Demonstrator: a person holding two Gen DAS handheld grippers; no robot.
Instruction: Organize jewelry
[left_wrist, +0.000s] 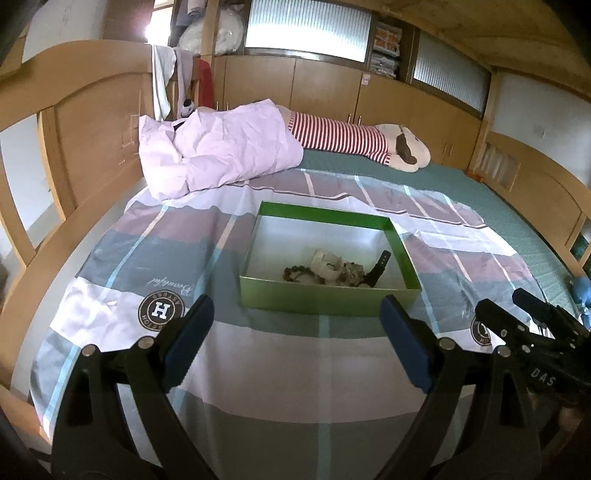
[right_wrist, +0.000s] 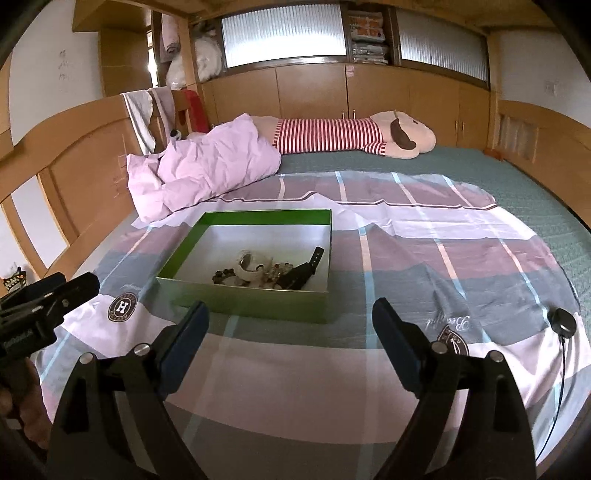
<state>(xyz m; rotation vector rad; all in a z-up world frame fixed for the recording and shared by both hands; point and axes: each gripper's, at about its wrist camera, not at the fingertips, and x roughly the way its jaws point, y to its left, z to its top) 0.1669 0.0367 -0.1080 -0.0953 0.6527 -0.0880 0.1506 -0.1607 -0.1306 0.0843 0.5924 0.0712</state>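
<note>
Jewelry sits in one pile inside one green box on the striped sheet. Two grippers, left gripper and right gripper, hold nothing, jaws wide apart.

- My left gripper fills the bottom of the frame, its blue-padded fingers spread wide with nothing between them.
- Just above it, at centre, I see the green box resting on the striped sheet.
- A heap of jewelry lies in the box's near part, a black strap at its right.
- The right gripper pokes in at lower right; I can't read its jaws.
- A pink quilt lies upper left.
</note>
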